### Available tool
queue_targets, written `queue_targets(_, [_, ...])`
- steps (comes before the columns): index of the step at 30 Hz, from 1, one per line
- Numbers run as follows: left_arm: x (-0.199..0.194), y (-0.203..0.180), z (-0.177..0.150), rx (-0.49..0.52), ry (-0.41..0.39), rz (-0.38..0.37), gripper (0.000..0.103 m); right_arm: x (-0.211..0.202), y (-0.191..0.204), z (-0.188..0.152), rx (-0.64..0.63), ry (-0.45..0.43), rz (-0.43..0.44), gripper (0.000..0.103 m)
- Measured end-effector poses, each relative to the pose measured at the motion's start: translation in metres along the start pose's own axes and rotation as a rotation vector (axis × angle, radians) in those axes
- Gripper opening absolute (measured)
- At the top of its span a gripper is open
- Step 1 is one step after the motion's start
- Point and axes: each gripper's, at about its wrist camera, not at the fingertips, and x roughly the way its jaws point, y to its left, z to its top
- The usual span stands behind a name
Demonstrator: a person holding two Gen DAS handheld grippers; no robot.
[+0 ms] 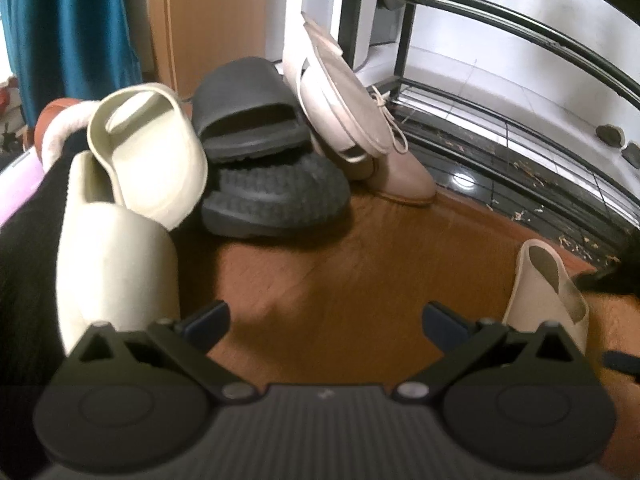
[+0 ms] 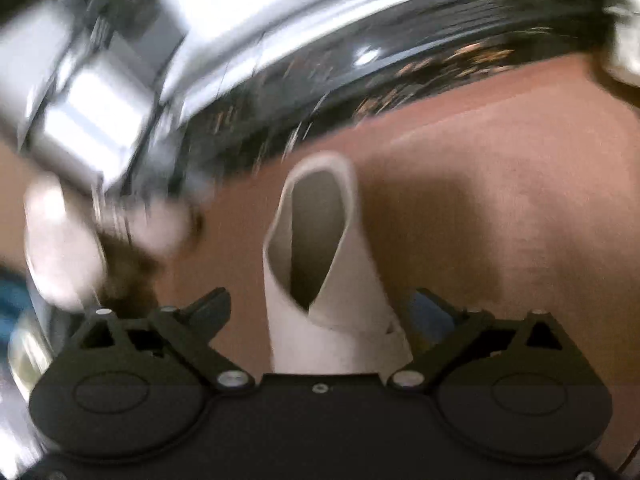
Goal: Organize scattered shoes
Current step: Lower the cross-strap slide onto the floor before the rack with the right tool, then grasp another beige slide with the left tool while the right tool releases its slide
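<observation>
No legible text, labels, brands or nos. in either view. Shoes, shoe rack and gripper bodies show no readable markings; right wrist view too motion-blurred to resolve any print.

Smooth matt cream rubber slides lying on warm brown wood-grain floor, ribbed matt black rubber slippers, glossy black metal shoe rack, teal cloth curtain hanging.

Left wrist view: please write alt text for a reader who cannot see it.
The open left gripper hovers over a wooden floor, holding nothing. Ahead lies a pile of cream slippers, black slides and beige shoes beside a black rack.
</observation>
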Motion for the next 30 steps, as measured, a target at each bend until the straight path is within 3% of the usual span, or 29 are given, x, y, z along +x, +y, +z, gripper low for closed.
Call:
queue_targets(2, [0.002,0.000,0.005,-0.004,-0.007,-0.006,0.102,-0.031,0.001,0.008,0.065,-0.053,0.023,0.101])
queue_targets(5, [0.009,0.001,0.024,-0.042,-0.022,-0.036,0.102,-0.075,0.010,0.019,0.062,-0.110,0.119,0.103])
queue_targets(7, [0.012,0.002,0.044,-0.088,-0.050,-0.049,0.102,-0.097,0.016,0.022,0.039,-0.127,0.134,0.103])
queue_targets(11, [0.017,-0.002,0.082,-0.066,-0.153,-0.014,0.102,-0.132,0.033,0.020,-0.086,-0.134,0.132,0.103])
queue_targets(14, [0.029,-0.001,0.106,-0.067,-0.215,0.027,0.102,-0.157,0.050,0.008,-0.288,-0.228,0.037,0.103])
queue_targets(16, [0.040,0.000,0.124,-0.081,-0.261,0.042,0.102,-0.175,0.062,-0.003,-0.421,-0.350,-0.030,0.103])
queue_targets(20, [0.059,-0.008,0.150,-0.031,-0.308,0.006,0.102,-0.194,0.080,-0.026,-0.602,-0.601,-0.125,0.103])
queue_targets(21, [0.061,-0.011,0.154,-0.008,-0.315,0.006,0.102,-0.194,0.082,-0.029,-0.635,-0.622,-0.143,0.103])
queue_targets(24, [0.075,-0.015,0.160,0.014,-0.294,-0.009,0.102,-0.182,0.083,-0.030,-0.682,-0.560,-0.163,0.103])
queue_targets(27, [0.090,-0.012,0.161,-0.049,-0.223,0.007,0.102,-0.172,0.074,-0.019,-0.604,-0.469,-0.161,0.103])
queue_targets(30, [0.106,-0.017,0.158,0.008,-0.192,0.053,0.102,-0.171,0.067,-0.012,-0.547,-0.445,-0.153,0.103])
